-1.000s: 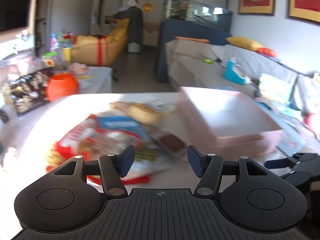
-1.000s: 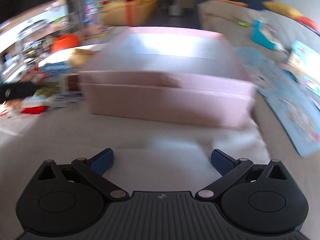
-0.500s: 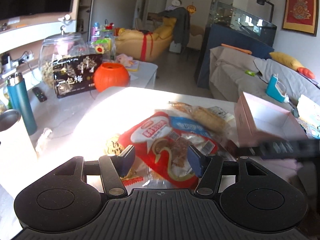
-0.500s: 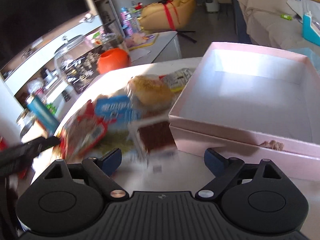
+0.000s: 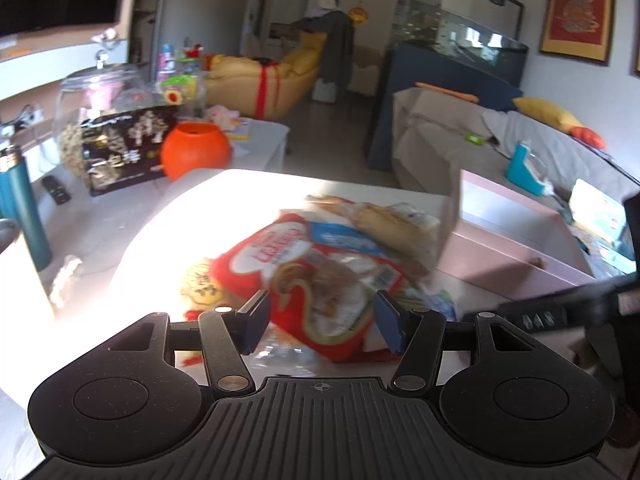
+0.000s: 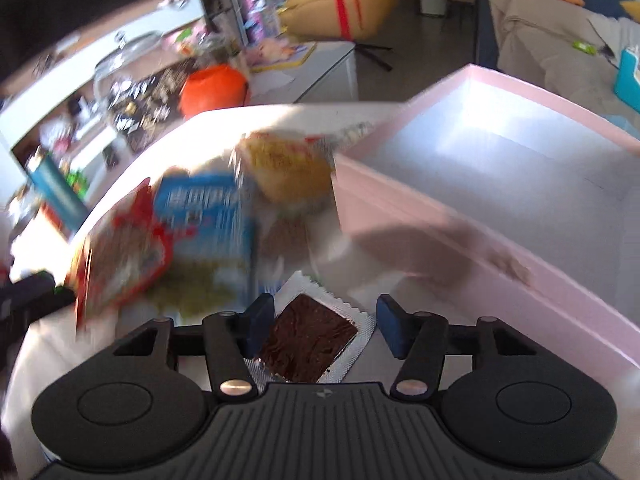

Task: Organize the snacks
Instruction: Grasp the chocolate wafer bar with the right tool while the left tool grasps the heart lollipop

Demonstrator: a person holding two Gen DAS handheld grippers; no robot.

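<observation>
A pile of snack packets lies on the white table left of an open pink box. In the left wrist view my left gripper is open, its jaws either side of the near end of a red snack bag. A blue packet and a wrapped bun lie behind it. In the right wrist view my right gripper is open around a brown chocolate bar in a clear wrapper, without touching it. The pink box is empty, just to the right. The red bag, blue packet and bun show blurred.
An orange pumpkin pot, a black snack box, a glass jar and a teal bottle stand at the table's far left. A grey sofa with toys lies behind the pink box.
Both grippers have moved in on the pile. The left now straddles the red bag's end. The right has dropped onto the chocolate bar and its jaws have narrowed.
</observation>
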